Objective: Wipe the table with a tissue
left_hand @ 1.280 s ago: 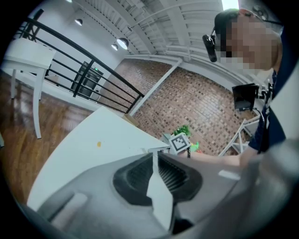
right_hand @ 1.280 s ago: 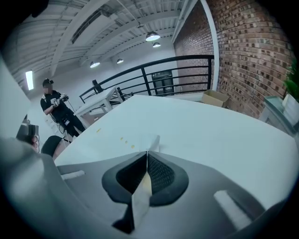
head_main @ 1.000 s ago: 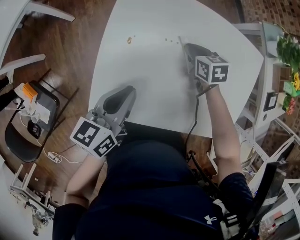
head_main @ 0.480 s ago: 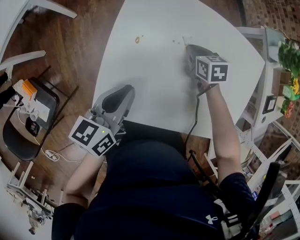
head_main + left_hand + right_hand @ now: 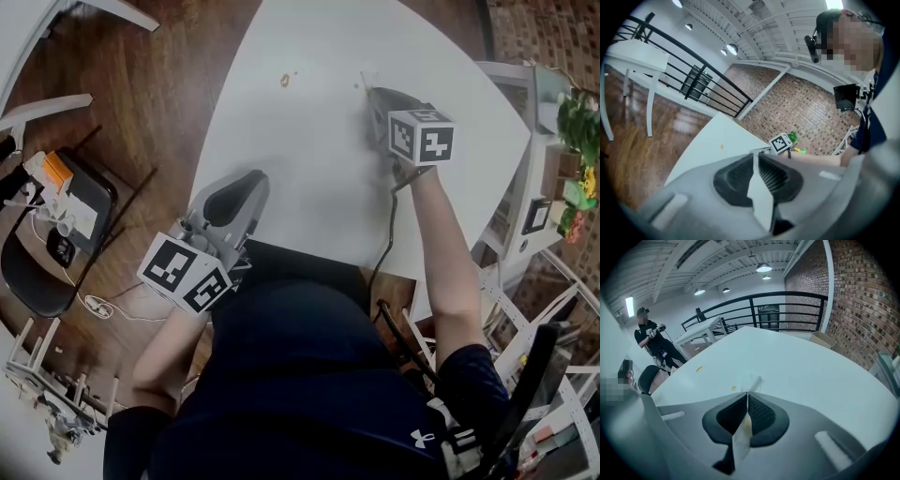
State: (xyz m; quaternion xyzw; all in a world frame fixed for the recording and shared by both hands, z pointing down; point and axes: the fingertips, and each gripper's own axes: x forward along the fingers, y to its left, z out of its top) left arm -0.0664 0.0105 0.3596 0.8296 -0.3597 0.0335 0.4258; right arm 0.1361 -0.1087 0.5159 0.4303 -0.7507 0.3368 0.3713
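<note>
The wiping stroke appears to be in hand: the tissue [image 5: 753, 382] is pinched in the closed right gripper [image 5: 746, 393], its tip on the table [image 5: 309, 150] just short of a crumb [image 5: 733, 388]; the left gripper [image 5: 755, 155] is held closed at the near edge, nothing seen beyond its tips. Next, the tissue is probably to be pushed on over the crumb, with contact kept.

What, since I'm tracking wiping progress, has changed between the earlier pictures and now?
The right gripper, shut on the tissue, slid across the table toward the small specks, which now sit at its tip; the orange crumb is nearer too. Nothing was grasped or released. The left gripper stayed shut by the table's near edge.
</note>
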